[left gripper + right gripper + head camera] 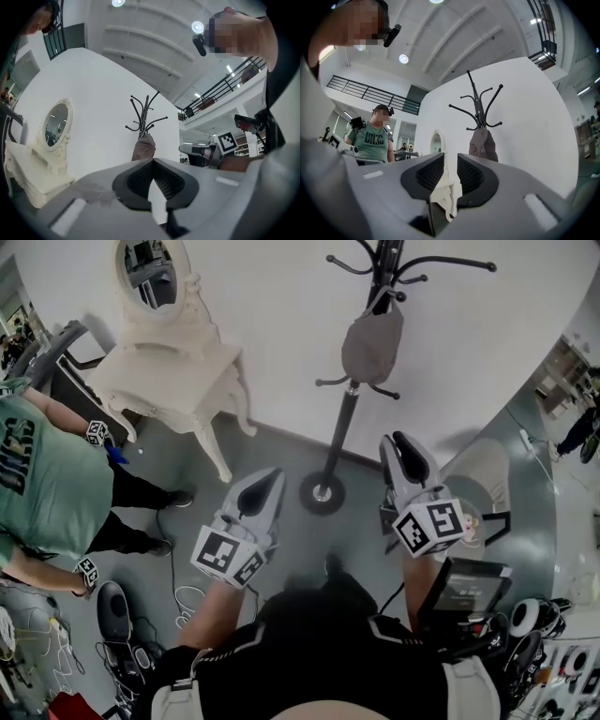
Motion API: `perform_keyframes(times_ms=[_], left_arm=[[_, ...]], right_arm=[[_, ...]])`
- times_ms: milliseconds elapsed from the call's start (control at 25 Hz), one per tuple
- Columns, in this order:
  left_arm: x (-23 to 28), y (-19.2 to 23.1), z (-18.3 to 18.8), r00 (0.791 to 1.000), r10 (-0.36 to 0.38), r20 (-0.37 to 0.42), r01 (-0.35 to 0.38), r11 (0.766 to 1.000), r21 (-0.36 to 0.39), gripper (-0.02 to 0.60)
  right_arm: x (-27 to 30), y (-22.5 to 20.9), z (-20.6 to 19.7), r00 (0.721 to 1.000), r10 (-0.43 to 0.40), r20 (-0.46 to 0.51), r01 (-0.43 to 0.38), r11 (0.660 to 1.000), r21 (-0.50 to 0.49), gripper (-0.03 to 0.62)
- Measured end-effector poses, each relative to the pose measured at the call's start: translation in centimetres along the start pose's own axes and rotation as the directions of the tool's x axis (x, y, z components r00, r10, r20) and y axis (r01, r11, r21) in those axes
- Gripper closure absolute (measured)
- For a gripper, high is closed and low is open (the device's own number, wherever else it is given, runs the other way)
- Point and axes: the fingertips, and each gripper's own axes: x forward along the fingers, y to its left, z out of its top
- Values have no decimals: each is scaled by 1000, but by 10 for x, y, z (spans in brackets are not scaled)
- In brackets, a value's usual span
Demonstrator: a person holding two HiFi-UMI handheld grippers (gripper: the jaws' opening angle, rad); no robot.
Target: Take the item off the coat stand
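A grey-brown bag hangs from an upper hook of the black coat stand, which stands against the white wall. The bag also shows ahead of the left gripper, just above its jaws, which meet at the tips with nothing between them. In the head view the left gripper is held left of the stand's round base. My right gripper is right of the pole, below the bag. A narrow empty gap shows between the jaws of the right gripper, with the bag well beyond them.
A white dressing table with an oval mirror stands left of the stand. A person in a green shirt is at the far left, holding other grippers. Cables and gear lie on the grey floor near my feet.
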Motion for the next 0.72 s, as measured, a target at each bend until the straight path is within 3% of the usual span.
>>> perform_keyframes(times_ms=[720], left_arm=[[66, 41, 8, 995, 102, 14, -102, 994, 28, 575]], right_arm=[[91, -77, -4, 1000, 13, 5, -13, 1000, 26, 396]])
